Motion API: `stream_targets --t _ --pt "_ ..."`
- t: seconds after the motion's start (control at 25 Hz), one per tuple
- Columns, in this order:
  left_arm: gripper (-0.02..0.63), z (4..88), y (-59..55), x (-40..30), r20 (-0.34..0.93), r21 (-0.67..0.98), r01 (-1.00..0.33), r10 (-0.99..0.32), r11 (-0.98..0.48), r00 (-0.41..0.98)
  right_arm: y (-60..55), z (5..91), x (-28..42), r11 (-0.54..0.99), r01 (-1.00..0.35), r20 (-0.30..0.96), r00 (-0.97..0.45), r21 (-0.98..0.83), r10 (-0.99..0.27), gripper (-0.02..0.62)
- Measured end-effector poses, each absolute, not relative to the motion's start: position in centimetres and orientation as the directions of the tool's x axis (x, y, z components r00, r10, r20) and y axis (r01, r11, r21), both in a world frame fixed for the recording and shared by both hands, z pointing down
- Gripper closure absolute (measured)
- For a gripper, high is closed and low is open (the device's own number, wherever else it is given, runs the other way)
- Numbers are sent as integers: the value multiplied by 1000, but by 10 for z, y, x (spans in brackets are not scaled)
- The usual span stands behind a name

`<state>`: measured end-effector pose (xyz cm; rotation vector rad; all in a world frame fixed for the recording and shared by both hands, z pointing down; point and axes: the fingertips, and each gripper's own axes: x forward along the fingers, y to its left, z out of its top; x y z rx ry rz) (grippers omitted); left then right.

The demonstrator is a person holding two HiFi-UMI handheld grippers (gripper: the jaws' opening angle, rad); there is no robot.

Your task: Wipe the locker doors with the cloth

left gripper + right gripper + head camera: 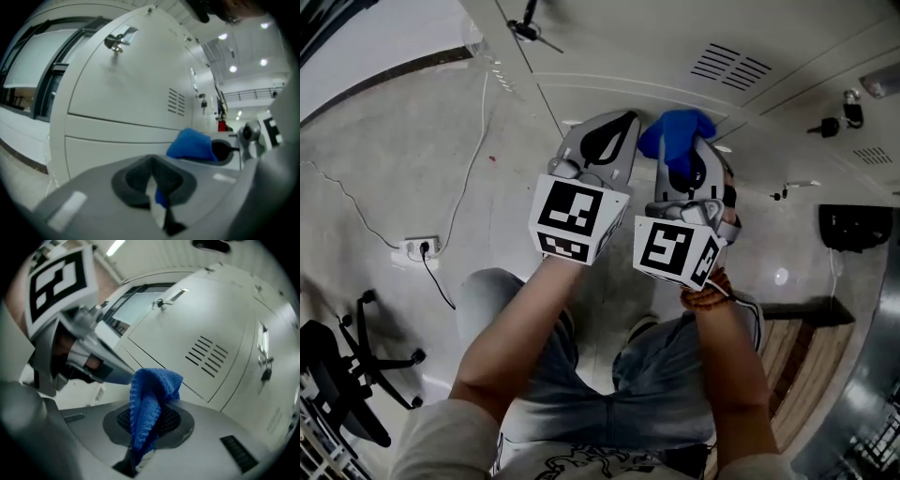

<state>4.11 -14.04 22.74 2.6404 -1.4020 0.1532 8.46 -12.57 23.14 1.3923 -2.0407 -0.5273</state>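
Note:
My right gripper (686,155) is shut on a bunched blue cloth (675,133), held up close to the pale grey locker doors (675,56). In the right gripper view the cloth (151,399) stands up out of the closed jaws (152,423), with a vented door (201,329) just beyond. My left gripper (617,127) sits right beside it on the left, jaws together and holding nothing. The left gripper view shows its own closed pads (152,183), the cloth (192,144) to the right, and a locker door (131,84) ahead.
Keys hang in locks (830,125) (119,40) on the doors. On the floor lie a power strip (420,247) with its cable, an office chair (347,375) at lower left and a wooden bench (802,361) at lower right. The person's legs are below.

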Motion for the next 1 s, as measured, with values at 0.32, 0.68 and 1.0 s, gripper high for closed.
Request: stream_targets --t 0.32,0.68,1.0 --pt "606 225 -140 34 161 107 -827 -812 -551 562 -112 223 67 509 -859 245 -482 57 -841 549" --pt "604 221 -133 33 156 102 -825 -810 -556 565 -106 196 62 548 -833 138 -552 -70 -822 549" --pt "604 213 -130 23 143 106 -839 -826 -534 545 -107 194 64 547 -832 133 -555 -96 -821 551"
